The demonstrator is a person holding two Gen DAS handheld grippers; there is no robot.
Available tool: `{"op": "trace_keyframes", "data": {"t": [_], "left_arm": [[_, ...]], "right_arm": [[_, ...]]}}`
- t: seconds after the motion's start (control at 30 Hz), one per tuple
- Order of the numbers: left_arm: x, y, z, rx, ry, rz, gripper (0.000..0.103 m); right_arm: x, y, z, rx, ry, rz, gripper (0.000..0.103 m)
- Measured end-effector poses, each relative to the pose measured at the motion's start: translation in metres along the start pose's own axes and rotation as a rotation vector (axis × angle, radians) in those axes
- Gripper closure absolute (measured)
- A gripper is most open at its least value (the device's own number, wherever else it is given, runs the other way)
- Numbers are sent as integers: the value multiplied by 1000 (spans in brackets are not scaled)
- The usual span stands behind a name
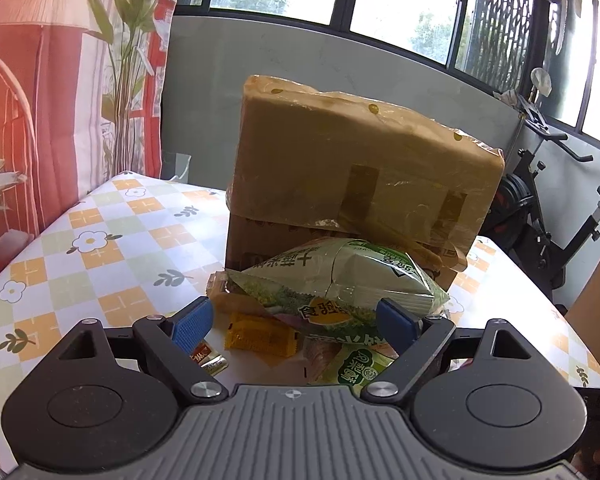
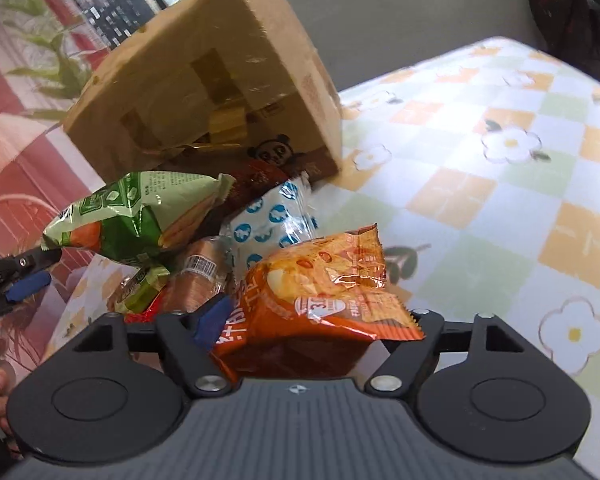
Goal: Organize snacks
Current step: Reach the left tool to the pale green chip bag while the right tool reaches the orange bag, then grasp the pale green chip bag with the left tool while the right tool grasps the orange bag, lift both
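A cardboard box (image 1: 364,164) with its taped flap raised stands on the checked tablecloth (image 1: 100,240). A pile of snack packets lies in front of it. My left gripper (image 1: 296,322) is open, its blue pads (image 1: 192,324) on either side of a green snack bag (image 1: 340,280). A yellow packet (image 1: 260,334) lies below the bag. In the right wrist view, my right gripper (image 2: 300,328) has an orange snack bag (image 2: 320,296) between its jaws. The green bag (image 2: 136,216), a blue-and-white packet (image 2: 268,220) and the box (image 2: 204,76) lie beyond it.
The left gripper (image 2: 24,276) shows at the left edge of the right wrist view. An exercise bike (image 1: 540,216) stands past the table's right side. A grey wall panel and windows are behind the box. Open tablecloth (image 2: 500,180) lies to the right of the pile.
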State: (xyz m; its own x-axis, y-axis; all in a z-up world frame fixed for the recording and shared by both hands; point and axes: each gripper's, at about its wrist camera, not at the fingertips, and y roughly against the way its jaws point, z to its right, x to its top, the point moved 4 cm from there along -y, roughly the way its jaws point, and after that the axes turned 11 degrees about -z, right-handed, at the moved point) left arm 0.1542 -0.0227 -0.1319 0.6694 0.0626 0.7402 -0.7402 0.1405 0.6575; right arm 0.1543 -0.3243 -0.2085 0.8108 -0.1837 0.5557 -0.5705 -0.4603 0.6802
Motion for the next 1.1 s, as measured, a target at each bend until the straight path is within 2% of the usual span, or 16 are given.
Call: {"op": "trace_keyframes", "data": {"t": [0.2, 0.3, 0.4, 0.5, 0.6, 0.73, 0.87, 1.0, 1.1], "left_arm": [[7, 8, 0, -15, -1, 58, 13], [16, 9, 3, -43, -1, 78, 12], [28, 4, 7, -37, -24, 91, 12], [43, -11, 9, -41, -26, 65, 12], [52, -29, 6, -73, 19, 24, 12], [41, -46, -1, -69, 113, -44, 12], [27, -38, -7, -65, 154, -50, 12], [30, -29, -11, -117, 169, -67, 12], [28, -26, -17, -128, 195, -81, 12]], "right_arm": [[10, 5, -32, -100, 240, 62, 37], [13, 7, -34, -100, 252, 83, 39], [21, 9, -31, -93, 226, 95, 41], [31, 13, -29, -81, 207, 117, 42], [38, 19, -30, -63, 201, 147, 43], [47, 26, -36, -70, 213, 202, 43], [61, 26, -42, -97, 234, 246, 43], [73, 16, -46, -138, 229, 265, 44], [75, 11, -58, -187, 298, 289, 44]]}}
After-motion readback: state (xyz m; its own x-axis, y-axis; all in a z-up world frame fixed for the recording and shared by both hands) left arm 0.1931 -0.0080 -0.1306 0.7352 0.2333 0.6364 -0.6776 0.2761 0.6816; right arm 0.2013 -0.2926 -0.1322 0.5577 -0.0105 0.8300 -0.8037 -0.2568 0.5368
